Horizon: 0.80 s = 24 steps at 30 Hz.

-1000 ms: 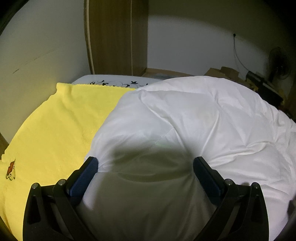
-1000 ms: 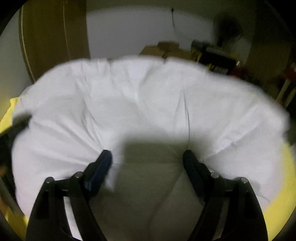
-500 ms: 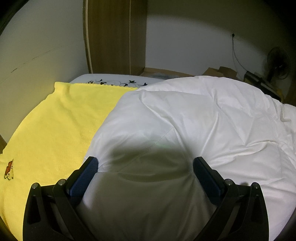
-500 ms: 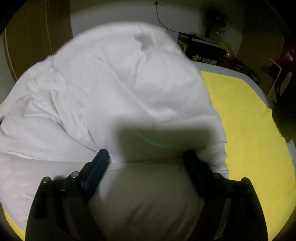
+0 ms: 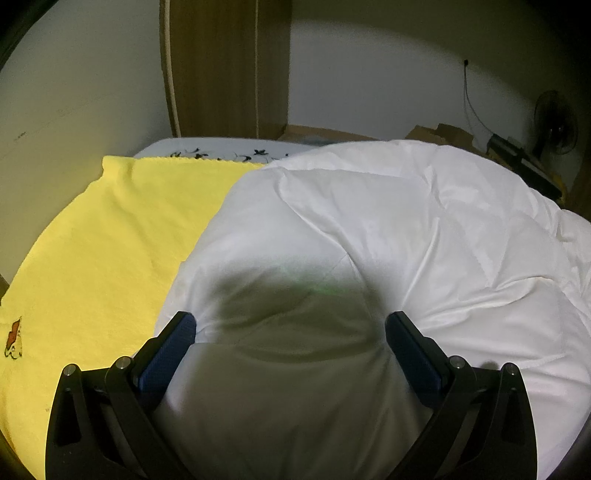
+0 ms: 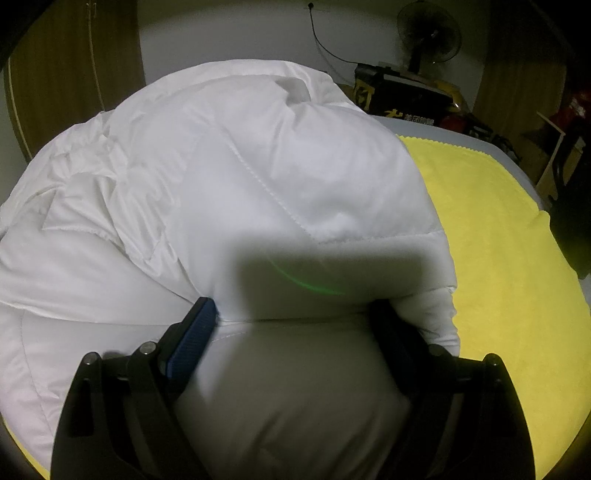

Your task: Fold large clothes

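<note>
The big puffy white quilted garment [image 5: 388, 229] (looks like a down jacket, stitched seams and all) fills the middle and right of the left wrist view, lying on a bright yellow fleece blanket [image 5: 110, 251] that takes up the left side of the frame. A strip of white sheet with a black pattern [image 5: 221, 151] peeks out at the top edge of the blanket, with a brown wooden wardrobe [image 5: 225, 66] behind it in the upper middle.

The left gripper [image 5: 290, 328] has its blue-padded fingers [image 5: 168, 350] spread wide with a bulge of the white fabric swelling up between them; the pads sit right against the fabric, but I can't tell if they're actually squeezing it.

In the right wrist view the same garment is heaped across the centre and left, with the yellow blanket showing on the right. The right gripper [image 6: 291, 314] is opening, jaws wide, a fat fold of the garment between them. A black standing fan [image 6: 428, 29] sits in the upper right.
</note>
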{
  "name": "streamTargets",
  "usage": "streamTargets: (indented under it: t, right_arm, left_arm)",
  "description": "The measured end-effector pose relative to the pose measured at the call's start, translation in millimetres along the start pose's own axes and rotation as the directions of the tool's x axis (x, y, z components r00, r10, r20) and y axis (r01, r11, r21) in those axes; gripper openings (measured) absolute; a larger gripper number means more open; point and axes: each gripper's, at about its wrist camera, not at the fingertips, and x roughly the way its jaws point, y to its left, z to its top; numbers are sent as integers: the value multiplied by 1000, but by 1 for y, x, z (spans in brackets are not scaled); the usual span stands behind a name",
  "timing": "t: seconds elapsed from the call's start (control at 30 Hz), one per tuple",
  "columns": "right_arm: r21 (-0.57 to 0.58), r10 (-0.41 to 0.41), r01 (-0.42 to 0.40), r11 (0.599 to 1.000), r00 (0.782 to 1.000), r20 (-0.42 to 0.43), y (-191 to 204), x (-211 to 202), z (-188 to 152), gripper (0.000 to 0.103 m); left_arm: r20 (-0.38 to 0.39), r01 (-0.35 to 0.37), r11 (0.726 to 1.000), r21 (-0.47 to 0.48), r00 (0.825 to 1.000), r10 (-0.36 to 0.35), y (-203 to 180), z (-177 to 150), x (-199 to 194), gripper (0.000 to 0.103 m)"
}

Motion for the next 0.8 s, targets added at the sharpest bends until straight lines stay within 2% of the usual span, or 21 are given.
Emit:
streamTargets:
  t: [0.07, 0.13, 0.17, 0.23, 0.27, 0.33, 0.4, 0.43, 0.5, 0.53, 0.57, 0.67, 0.73, 0.8]
  right_arm:
    - [0, 0, 0, 1000, 1000, 4, -1, -1, -2, 86]
    - [-9, 3, -3, 1000, 1000, 9, -6, 2, 5, 86]
    - [-26, 7, -7, 1000, 1000, 8, -6, 0, 7, 87]
    - [-35, 33, -34, 999, 999, -28, -8, -6, 8, 87]
    - [20, 72, -71, 997, 997, -26, -16, -20, 10, 87]
    - [142, 190, -197, 970, 980, 60, -28, -54, 10, 87]
    - [182, 299, -317, 931, 947, 120, -26, -83, 8, 89]
    - [173, 339, -359, 917, 931, 137, -20, -96, 6, 91]
    - [117, 379, -398, 910, 912, 156, -1, -118, -1, 102]
    - [83, 396, -411, 908, 905, 155, 11, -127, -5, 102]
    - [50, 420, -432, 901, 894, 152, 23, -135, -8, 102]
    - [-30, 472, -473, 880, 869, 145, 52, -157, -22, 102]
    - [-65, 495, -491, 869, 856, 149, 66, -171, -28, 102]
    - [-83, 515, -508, 857, 843, 154, 76, -184, -32, 102]
  left_arm:
    - [-14, 11, 1000, 2, 1000, -11, 1, 1, 0, 103]
    - [-57, 53, 998, 21, 997, -52, 7, 6, -4, 103]
    - [-48, 79, 997, 18, 996, -78, 17, 9, -20, 103]
    - [37, 132, 991, 5, 991, -132, 42, 12, -59, 103]
    - [58, 147, 989, 5, 987, -147, 53, 12, -73, 103]
    - [54, 162, 987, 4, 985, -162, 90, 8, -98, 103]
    - [-15, 180, 982, -51, 983, -181, 127, -2, -102, 103]
    - [-60, 217, 971, -101, 973, -224, 143, -9, -99, 103]
    - [-134, 303, 927, -222, 932, -337, 169, -27, -92, 103]
    - [-173, 331, 901, -282, 906, -387, 179, -37, -87, 103]
    - [-205, 361, 863, -353, 871, -447, 187, -50, -83, 103]
    - [-217, 439, 791, -427, 799, -561, 188, -71, -81, 103]
    - [-200, 483, 752, -448, 766, -611, 181, -79, -81, 103]
    - [-184, 508, 725, -466, 746, -641, 172, -80, -76, 103]
